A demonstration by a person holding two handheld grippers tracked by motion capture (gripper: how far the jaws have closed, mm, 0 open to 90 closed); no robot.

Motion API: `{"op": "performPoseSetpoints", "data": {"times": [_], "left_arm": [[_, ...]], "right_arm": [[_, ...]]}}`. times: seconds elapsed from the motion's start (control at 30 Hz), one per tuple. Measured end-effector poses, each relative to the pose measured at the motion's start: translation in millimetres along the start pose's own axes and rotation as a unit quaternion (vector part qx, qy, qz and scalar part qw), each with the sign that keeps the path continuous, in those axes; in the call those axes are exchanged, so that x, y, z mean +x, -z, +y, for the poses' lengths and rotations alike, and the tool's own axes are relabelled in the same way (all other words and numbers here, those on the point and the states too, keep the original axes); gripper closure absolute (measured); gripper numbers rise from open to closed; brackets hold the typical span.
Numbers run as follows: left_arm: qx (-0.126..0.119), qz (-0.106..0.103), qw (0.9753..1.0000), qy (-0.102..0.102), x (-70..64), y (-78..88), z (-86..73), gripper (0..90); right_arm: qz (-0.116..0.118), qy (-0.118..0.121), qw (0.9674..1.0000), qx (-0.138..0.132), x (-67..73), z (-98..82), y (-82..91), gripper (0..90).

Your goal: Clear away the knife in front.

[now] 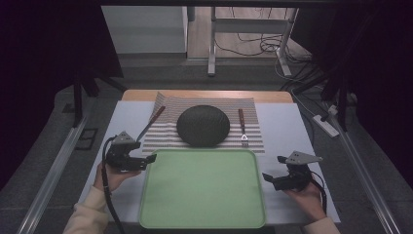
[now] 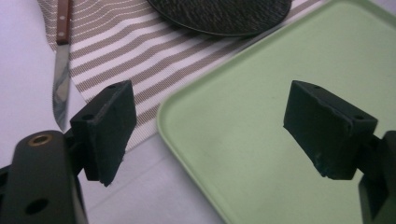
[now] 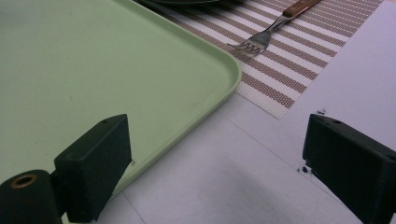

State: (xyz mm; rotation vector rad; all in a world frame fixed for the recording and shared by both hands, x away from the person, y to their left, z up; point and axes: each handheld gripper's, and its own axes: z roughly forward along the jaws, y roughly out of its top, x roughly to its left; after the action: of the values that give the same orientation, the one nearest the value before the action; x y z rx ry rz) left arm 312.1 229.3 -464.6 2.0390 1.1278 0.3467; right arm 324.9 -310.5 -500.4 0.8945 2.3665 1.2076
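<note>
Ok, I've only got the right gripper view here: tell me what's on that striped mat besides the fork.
Observer: A knife with a brown handle lies along the mat's left edge, blade toward you.
Operator: Now give me the left gripper.
Observer: The left gripper is at the left rim of the green tray, jaws open with nothing between them.
Operator: Say what sits between knife and fork.
Observer: A dark round plate, at the mat's middle, just behind the tray.
</note>
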Motion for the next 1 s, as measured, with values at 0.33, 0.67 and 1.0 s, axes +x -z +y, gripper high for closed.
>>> {"op": "performPoseSetpoints", "data": {"times": [0.33,0.67,1.0], "left_arm": [[0.016,0.014,0.9997,-0.014,23.3,-15.4,32.1,19.1],[0.017,0.027,0.9993,-0.018,48.0,-34.1,60.3,20.1],[0.036,0.05,0.998,-0.016,80.0,-53.6,84.4,21.5]], "right_arm": [[-0.003,-0.004,1.0,0.002,3.6,-3.0,2.4,7.8],[-0.001,-0.009,1.0,-0.004,5.2,-4.4,5.5,7.8],[-0.002,-0.008,1.0,0.004,5.1,-4.5,2.5,7.8]]}}
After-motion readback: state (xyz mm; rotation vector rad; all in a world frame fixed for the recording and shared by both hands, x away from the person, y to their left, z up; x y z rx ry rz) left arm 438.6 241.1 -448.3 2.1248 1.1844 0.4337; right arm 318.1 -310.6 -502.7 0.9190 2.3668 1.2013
